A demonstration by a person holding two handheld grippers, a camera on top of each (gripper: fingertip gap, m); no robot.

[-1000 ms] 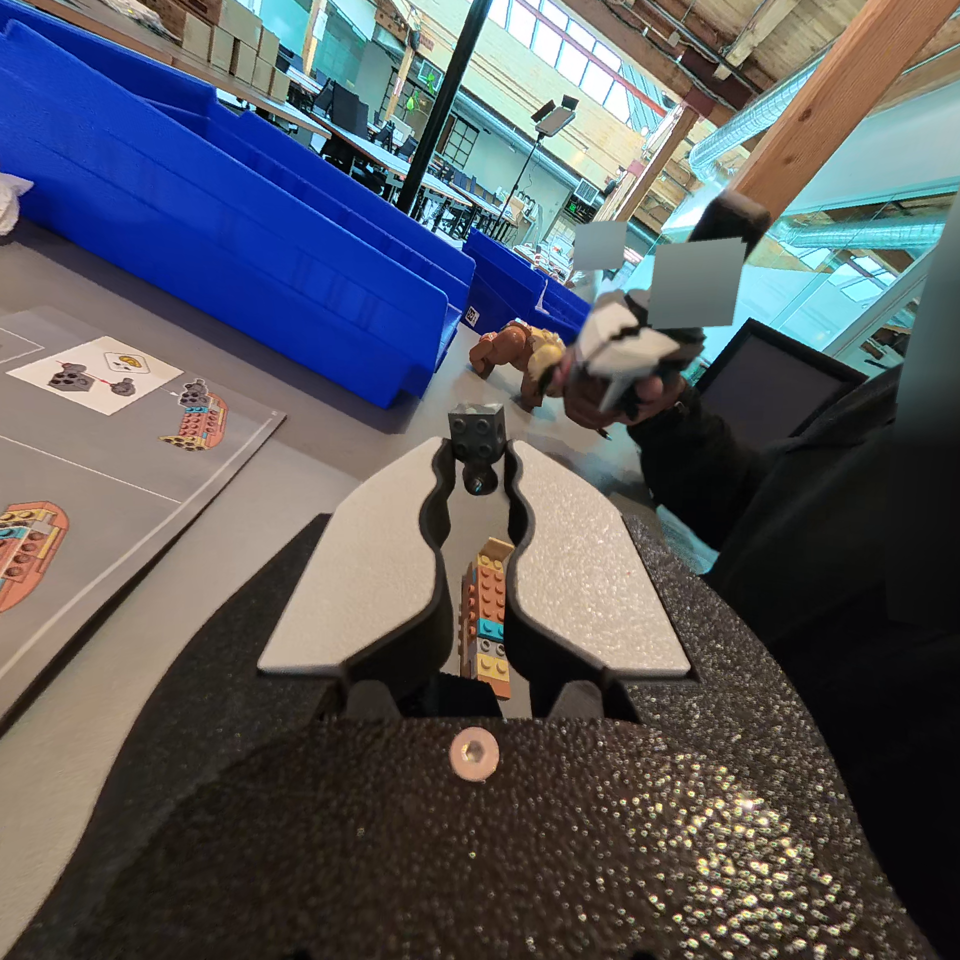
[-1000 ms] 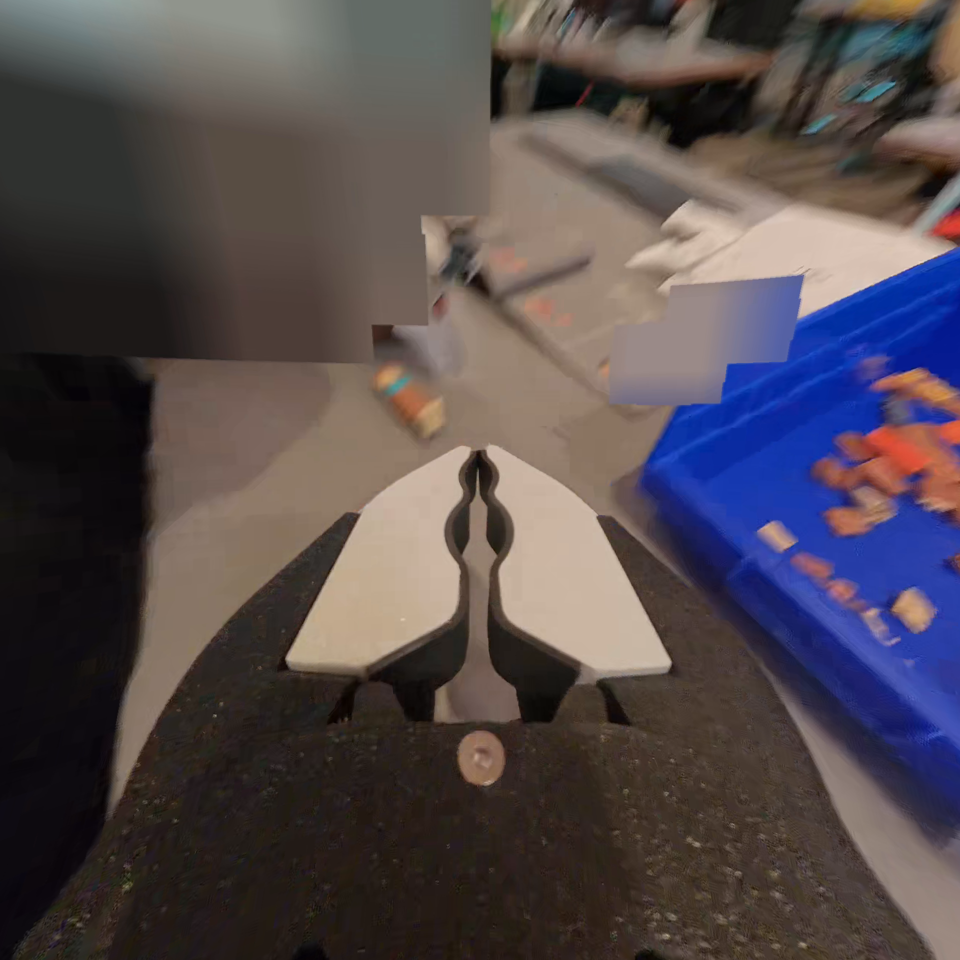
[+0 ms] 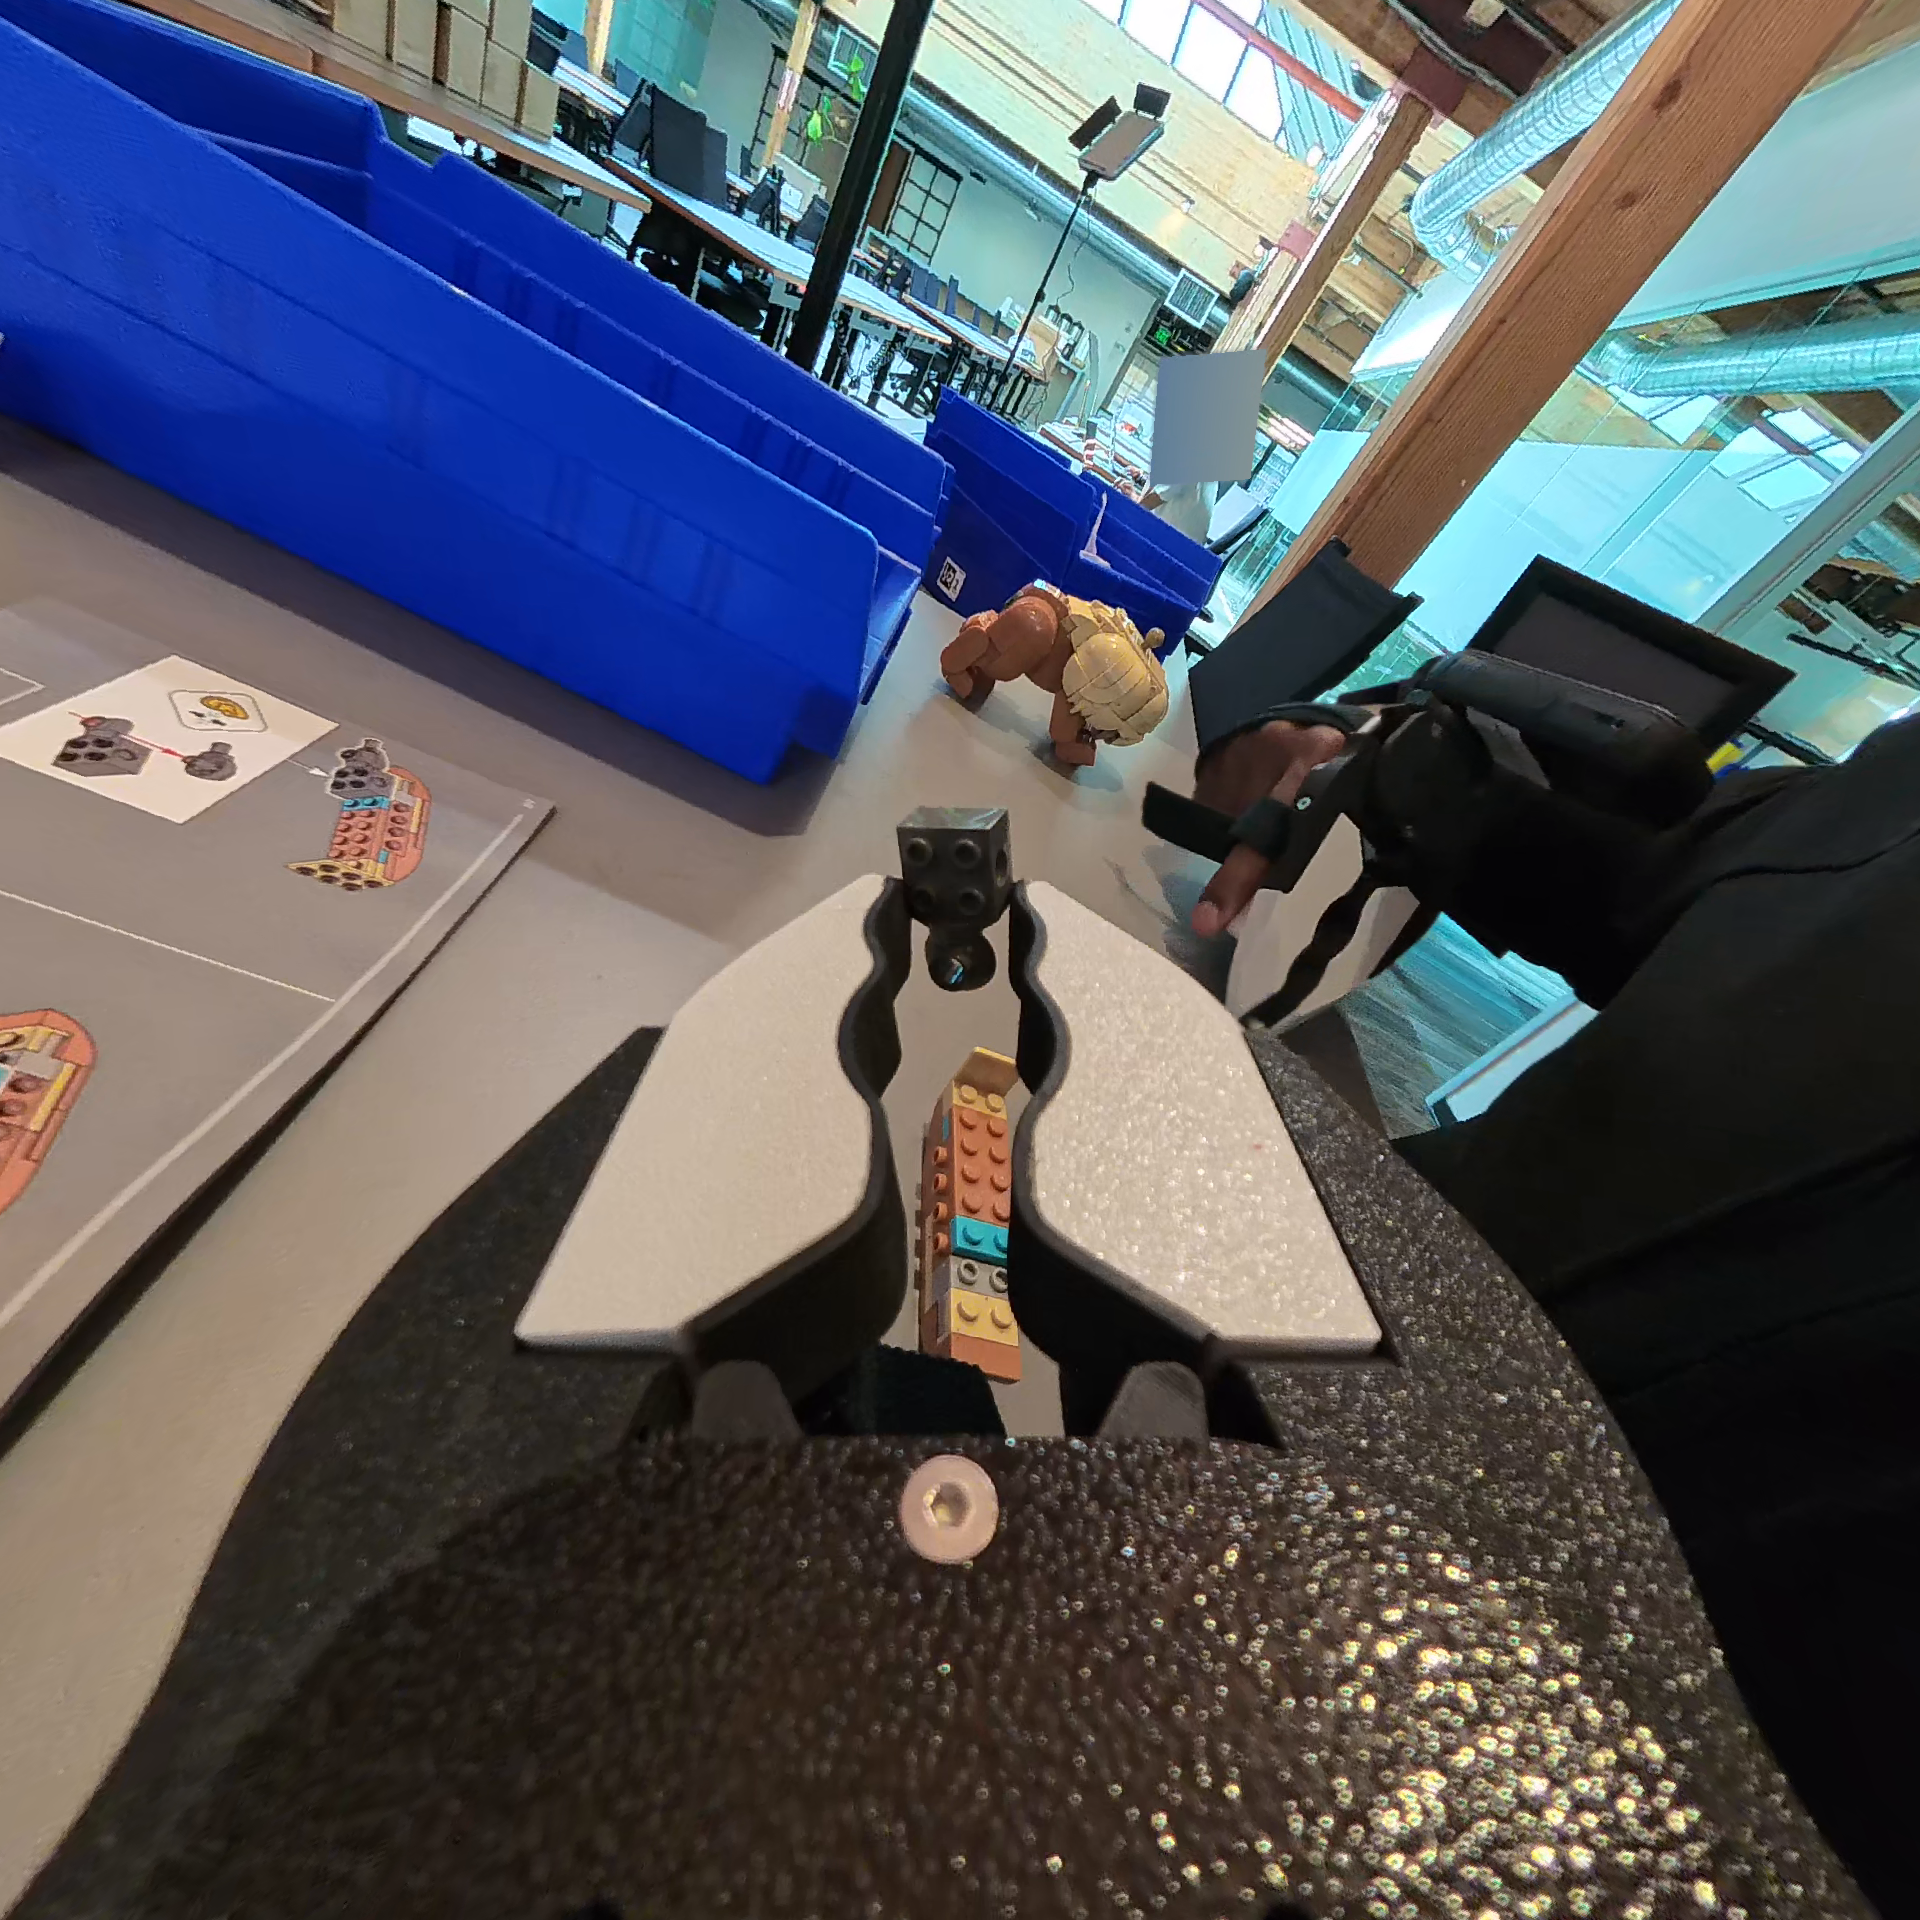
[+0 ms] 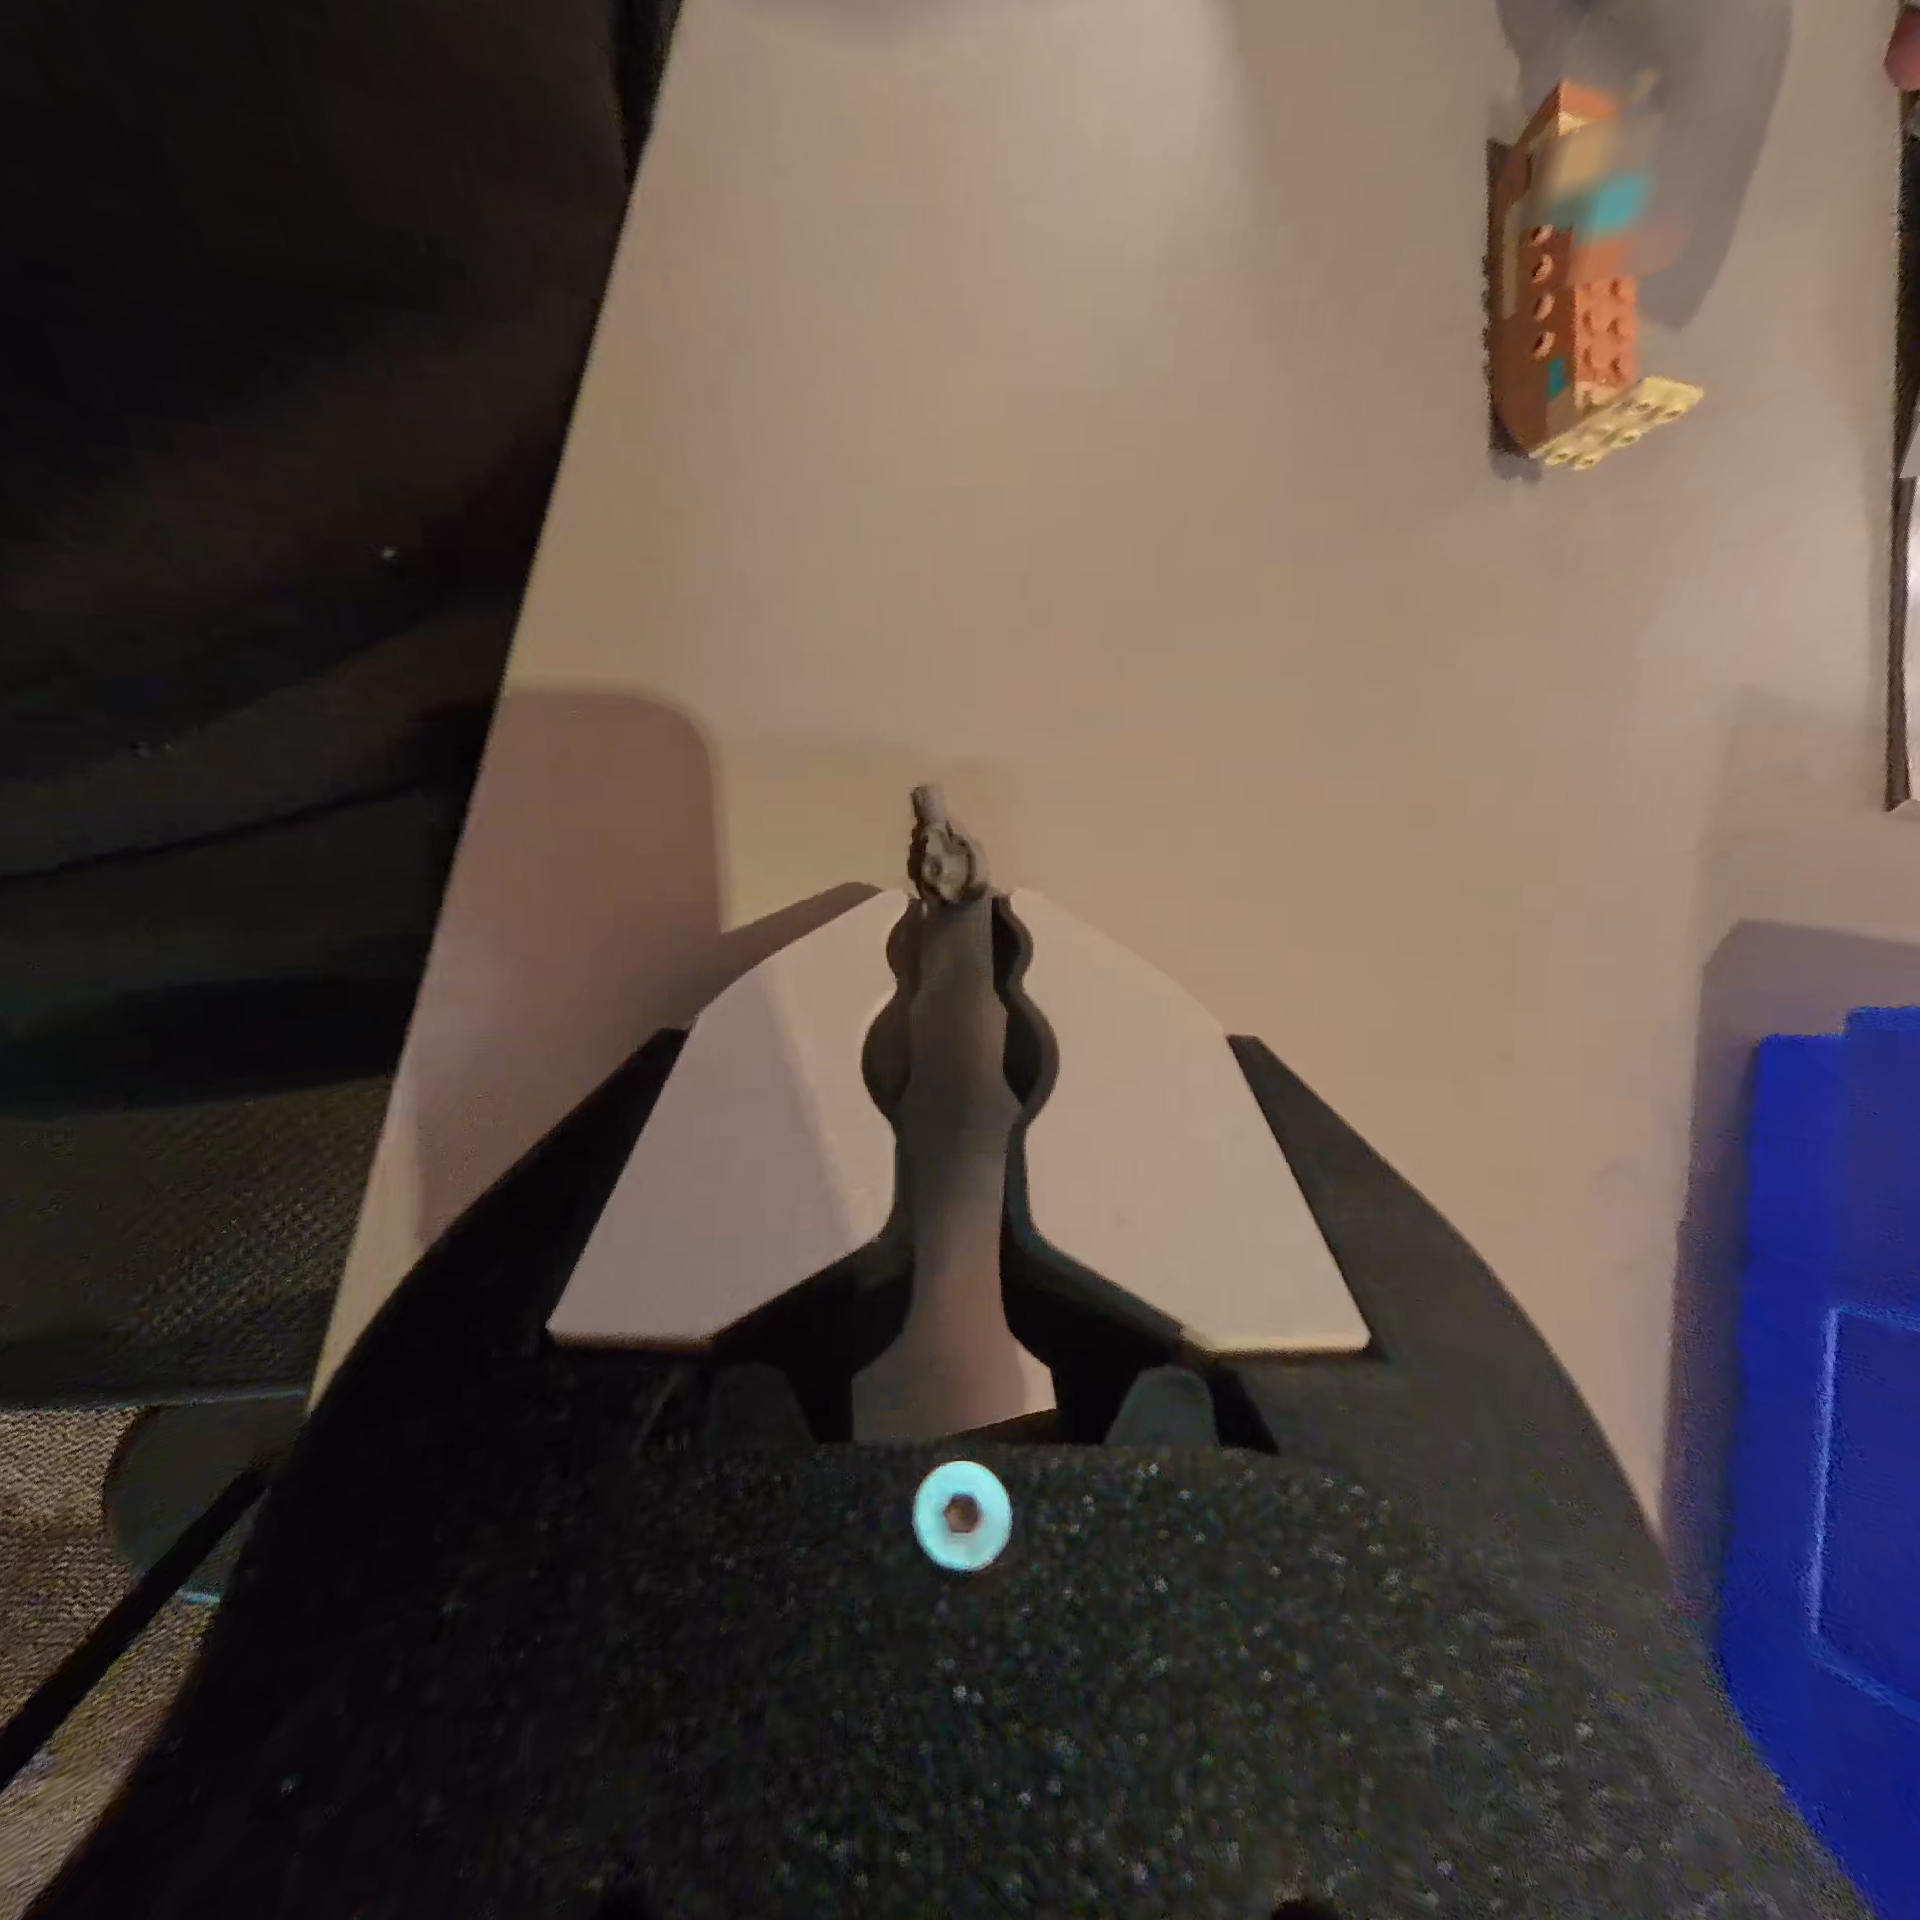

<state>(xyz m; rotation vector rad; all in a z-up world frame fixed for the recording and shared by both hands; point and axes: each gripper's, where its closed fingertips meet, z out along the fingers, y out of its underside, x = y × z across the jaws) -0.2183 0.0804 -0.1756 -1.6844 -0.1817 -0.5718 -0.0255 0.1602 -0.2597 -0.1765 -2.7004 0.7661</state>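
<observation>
Two hand-held grippers: each carries one small part, both clear of the worktop (image 3: 665, 935).
Left hand-held gripper (image 3: 954, 902): your fingertips pinch a dark grey studded cube (image 3: 954, 854) by its lower half. The studded face looks back at the camera and a round knob hangs below, between the fingers. Holding it low leaves the top and sides free, likely so something can be joined to it.
Right hand-held gripper (image 4: 951, 902): nearly pressed together on a small grey pin piece (image 4: 940, 850), which juts past the tips; only its base is caught.
Brick strip (image 3: 971, 1216): orange, teal and tan; lies flat on the worktop beneath your left fingers, untouched.
Instruction sheet (image 3: 208, 935): flat toward the worktop's left edge, pictures up, readable while you work.
Edges: blue bins (image 3: 436, 447) line the far edge; another blue bin (image 4: 1829, 1351) sits beside your right gripper.
Open room: bare worktop between sheet, strip and the brown brick animal (image 3: 1060, 675) near the far right corner.
</observation>
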